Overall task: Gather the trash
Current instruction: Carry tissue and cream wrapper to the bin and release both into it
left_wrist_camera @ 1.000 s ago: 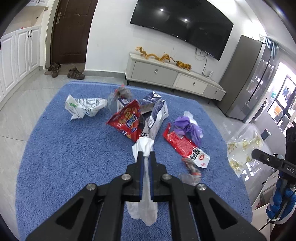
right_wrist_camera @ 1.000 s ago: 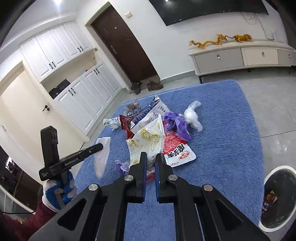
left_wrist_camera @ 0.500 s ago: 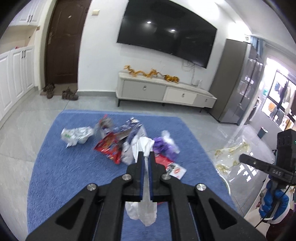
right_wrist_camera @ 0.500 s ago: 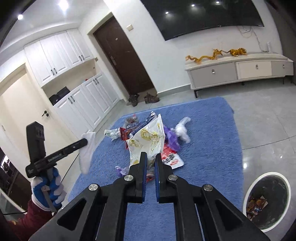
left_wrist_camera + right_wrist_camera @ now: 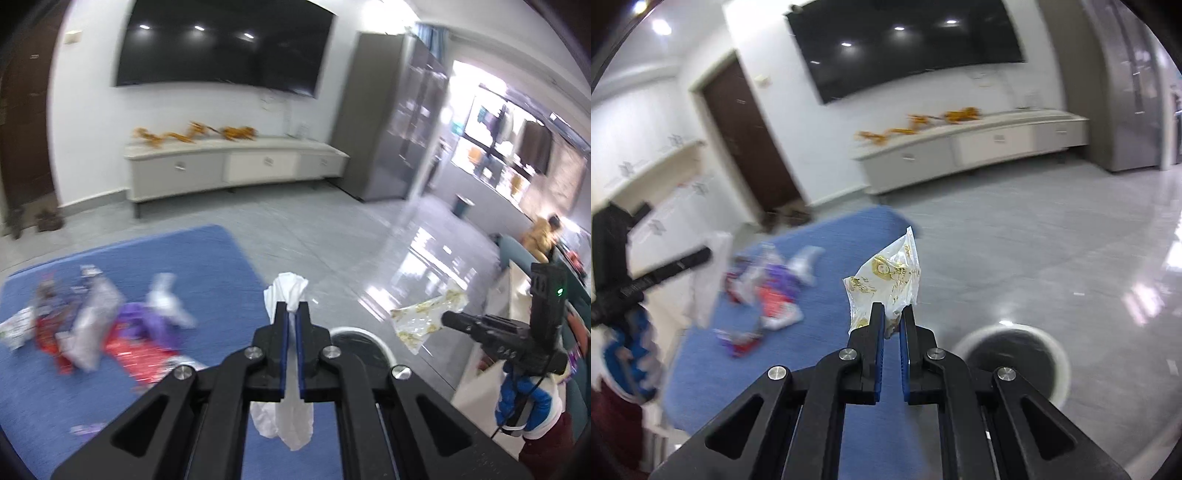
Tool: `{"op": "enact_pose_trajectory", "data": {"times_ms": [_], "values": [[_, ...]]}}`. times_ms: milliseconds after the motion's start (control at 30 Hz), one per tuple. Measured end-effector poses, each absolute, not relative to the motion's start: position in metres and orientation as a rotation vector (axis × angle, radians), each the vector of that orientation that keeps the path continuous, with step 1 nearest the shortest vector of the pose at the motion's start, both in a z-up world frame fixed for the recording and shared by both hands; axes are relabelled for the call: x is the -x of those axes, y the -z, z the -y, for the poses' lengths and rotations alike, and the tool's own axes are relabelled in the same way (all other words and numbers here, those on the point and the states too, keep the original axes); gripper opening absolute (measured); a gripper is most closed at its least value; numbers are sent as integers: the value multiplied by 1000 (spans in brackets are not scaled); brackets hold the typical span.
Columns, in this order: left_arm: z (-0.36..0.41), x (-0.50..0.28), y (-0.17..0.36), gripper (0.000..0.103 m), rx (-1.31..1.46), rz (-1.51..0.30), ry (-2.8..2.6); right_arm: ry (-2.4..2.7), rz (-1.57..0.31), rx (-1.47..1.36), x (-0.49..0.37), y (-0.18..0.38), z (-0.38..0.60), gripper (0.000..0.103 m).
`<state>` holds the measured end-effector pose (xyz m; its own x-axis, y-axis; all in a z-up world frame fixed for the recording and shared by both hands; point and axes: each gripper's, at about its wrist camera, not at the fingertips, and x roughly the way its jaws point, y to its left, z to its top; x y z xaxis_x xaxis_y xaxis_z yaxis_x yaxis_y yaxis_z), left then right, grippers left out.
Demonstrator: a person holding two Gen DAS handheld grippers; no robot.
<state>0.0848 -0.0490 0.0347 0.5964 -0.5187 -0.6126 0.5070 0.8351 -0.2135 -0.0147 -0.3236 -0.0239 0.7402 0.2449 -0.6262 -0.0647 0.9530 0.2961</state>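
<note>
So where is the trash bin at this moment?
The trash bin stands on the grey floor just off the blue rug, low and right of the right gripper in its own view.

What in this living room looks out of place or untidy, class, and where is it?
Litter lies scattered on the blue rug: a red wrapper, a purple bag and a silvery pouch, among others. It looks odd because the white bin stands nearby on the tiles. Nothing looks spilled or broken.
</note>
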Motion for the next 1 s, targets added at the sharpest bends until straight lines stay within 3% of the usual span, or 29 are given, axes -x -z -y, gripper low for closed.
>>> {"op": "enact_pose_trajectory", "data": {"times_ms": [367, 633, 733, 800, 1000], "values": [[237, -127, 50, 4, -116, -919, 763, 72, -910, -245, 4, 130, 410, 8], [283, -153, 117, 6, -125, -1039, 761, 99, -1025, -256, -26, 188, 426, 14], [289, -157, 135, 16, -126, -1070, 764, 100, -1060, -269, -32, 208, 428, 19], [289, -159, 142, 32, -124, -1079, 762, 103, -1078, -286, -37, 219, 429, 21], [285, -158, 142, 35, -113, -1073, 765, 106, -1080, -311, -44, 224, 426, 27]]}}
